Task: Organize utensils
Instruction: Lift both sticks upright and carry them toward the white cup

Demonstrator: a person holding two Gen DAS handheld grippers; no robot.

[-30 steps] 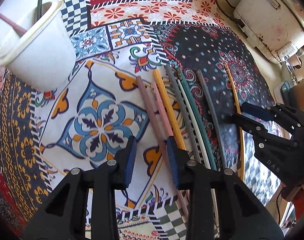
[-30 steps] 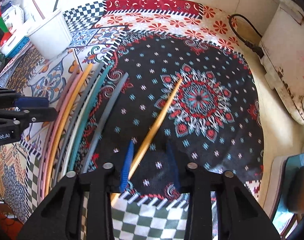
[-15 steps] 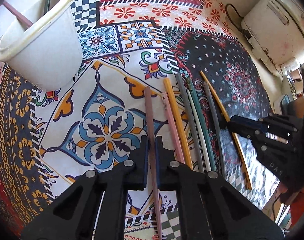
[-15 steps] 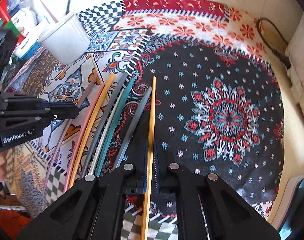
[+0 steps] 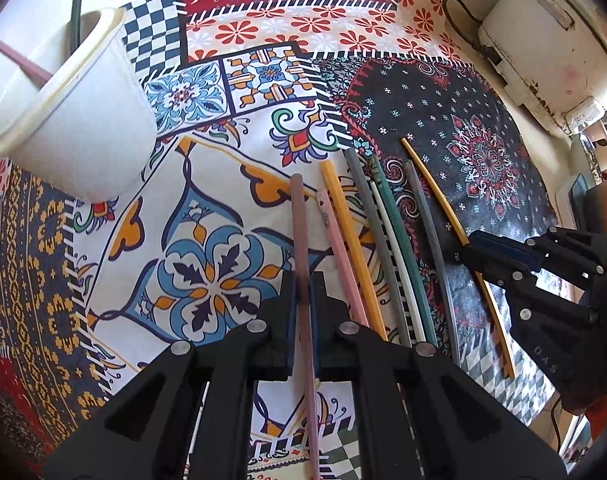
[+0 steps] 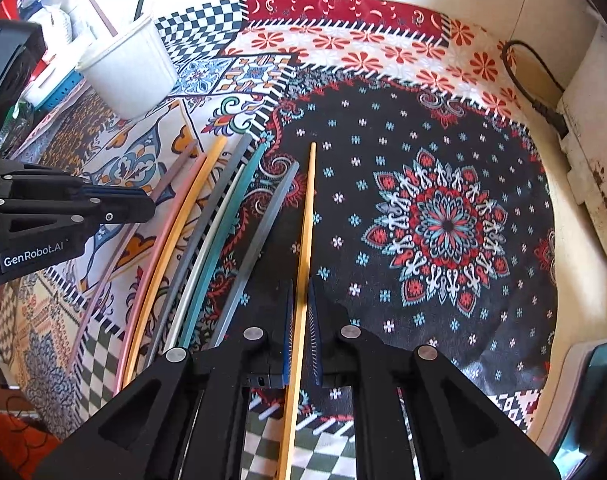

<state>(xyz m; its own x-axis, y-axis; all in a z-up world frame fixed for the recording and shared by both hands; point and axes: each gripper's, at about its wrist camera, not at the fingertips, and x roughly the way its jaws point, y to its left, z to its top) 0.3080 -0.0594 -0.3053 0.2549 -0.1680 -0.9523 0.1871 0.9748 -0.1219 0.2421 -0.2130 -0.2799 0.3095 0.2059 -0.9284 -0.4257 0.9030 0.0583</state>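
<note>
Several coloured chopsticks lie side by side on a patchwork tablecloth (image 5: 263, 20). My left gripper (image 5: 302, 288) is shut on a mauve chopstick (image 5: 299, 224), the leftmost of the row; it also shows in the right wrist view (image 6: 143, 208). My right gripper (image 6: 300, 300) is shut on a thin orange chopstick (image 6: 308, 208), the rightmost one; it also shows in the left wrist view (image 5: 475, 252). Between them lie pink (image 5: 335, 236), yellow (image 5: 347, 220), grey (image 5: 371, 216), white, teal (image 5: 395, 224) and dark grey (image 5: 423, 216) chopsticks. A white cup (image 5: 71, 112) at the far left holds two sticks.
A white appliance (image 5: 543, 40) with a black cable stands at the far right edge. A blue basket and clutter (image 6: 51, 84) sit behind the cup. The tablecloth's front edge runs just under both grippers.
Both grippers went from open to shut, the left on the mauve chopstick, the right on the orange one. The orange chopstick turned from slanting to pointing straight ahead and the left view moved forward.
</note>
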